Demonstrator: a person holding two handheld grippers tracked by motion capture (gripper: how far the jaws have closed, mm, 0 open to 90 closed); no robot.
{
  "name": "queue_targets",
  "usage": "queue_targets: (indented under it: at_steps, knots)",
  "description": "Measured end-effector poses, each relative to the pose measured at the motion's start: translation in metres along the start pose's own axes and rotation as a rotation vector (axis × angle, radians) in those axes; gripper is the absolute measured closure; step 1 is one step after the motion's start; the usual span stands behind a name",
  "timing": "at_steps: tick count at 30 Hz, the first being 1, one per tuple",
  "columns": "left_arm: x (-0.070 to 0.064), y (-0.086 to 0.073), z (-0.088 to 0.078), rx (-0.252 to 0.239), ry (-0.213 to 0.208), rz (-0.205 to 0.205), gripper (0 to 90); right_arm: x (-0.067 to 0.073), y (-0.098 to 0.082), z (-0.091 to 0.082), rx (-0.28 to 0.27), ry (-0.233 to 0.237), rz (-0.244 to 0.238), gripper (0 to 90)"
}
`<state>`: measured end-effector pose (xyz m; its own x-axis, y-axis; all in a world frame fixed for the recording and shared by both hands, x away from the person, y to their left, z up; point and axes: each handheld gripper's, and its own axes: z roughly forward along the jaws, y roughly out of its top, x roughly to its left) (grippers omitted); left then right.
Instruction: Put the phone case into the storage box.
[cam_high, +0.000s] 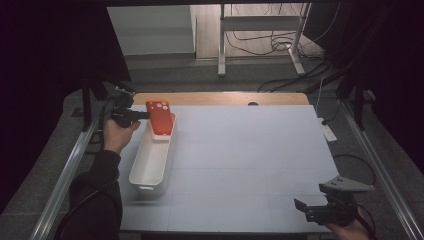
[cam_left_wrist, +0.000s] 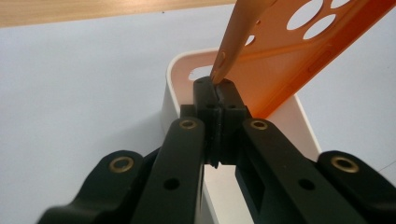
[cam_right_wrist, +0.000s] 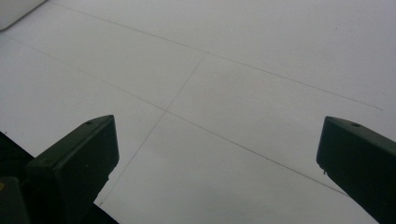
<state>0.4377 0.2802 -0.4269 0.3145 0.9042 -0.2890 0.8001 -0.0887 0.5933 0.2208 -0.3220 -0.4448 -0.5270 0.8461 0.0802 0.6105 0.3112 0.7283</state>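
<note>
An orange phone case (cam_high: 160, 117) with round camera holes hangs tilted over the far end of a long white bin (cam_high: 145, 170). My left gripper (cam_high: 144, 115) reaches in from the left and is shut on the case's edge. In the left gripper view the black jaws meet on the thin orange rim of the case (cam_left_wrist: 280, 51), with the bin's rounded far wall (cam_left_wrist: 180, 65) right below. My right gripper (cam_high: 312, 207) rests near the table's front right corner; its jaws stand wide apart over bare white table (cam_right_wrist: 219, 107) with nothing between them.
The white table (cam_high: 250, 155) has a wooden strip (cam_high: 220, 98) along its far edge. Metal rails (cam_high: 70, 165) run along both sides. A desk frame (cam_high: 260, 35) and cables lie on the floor beyond. A corner of the bin (cam_right_wrist: 14, 11) shows at the upper left of the right gripper view.
</note>
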Motion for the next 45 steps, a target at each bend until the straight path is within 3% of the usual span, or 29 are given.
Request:
queue_targets:
  at_steps: [25,31,36,39,45]
  knots:
    - [0.000,-0.004,0.023,0.057,0.037,-0.009,89.3,0.000,0.000,0.001,0.006,0.005,-0.007,0.0]
    - [0.000,-0.003,0.027,0.055,0.040,-0.027,88.4,0.000,0.000,0.001,0.009,0.006,-0.007,0.0]
    - [-0.001,-0.001,0.028,0.020,0.019,-0.030,79.6,0.000,0.000,0.001,0.010,0.008,-0.008,0.0]
    - [-0.003,-0.001,0.026,-0.003,0.012,-0.010,71.2,0.000,0.000,0.001,0.011,0.009,-0.007,0.0]
    - [-0.006,-0.002,0.023,-0.042,-0.001,0.018,62.5,0.000,0.000,0.001,0.010,0.008,-0.007,0.0]
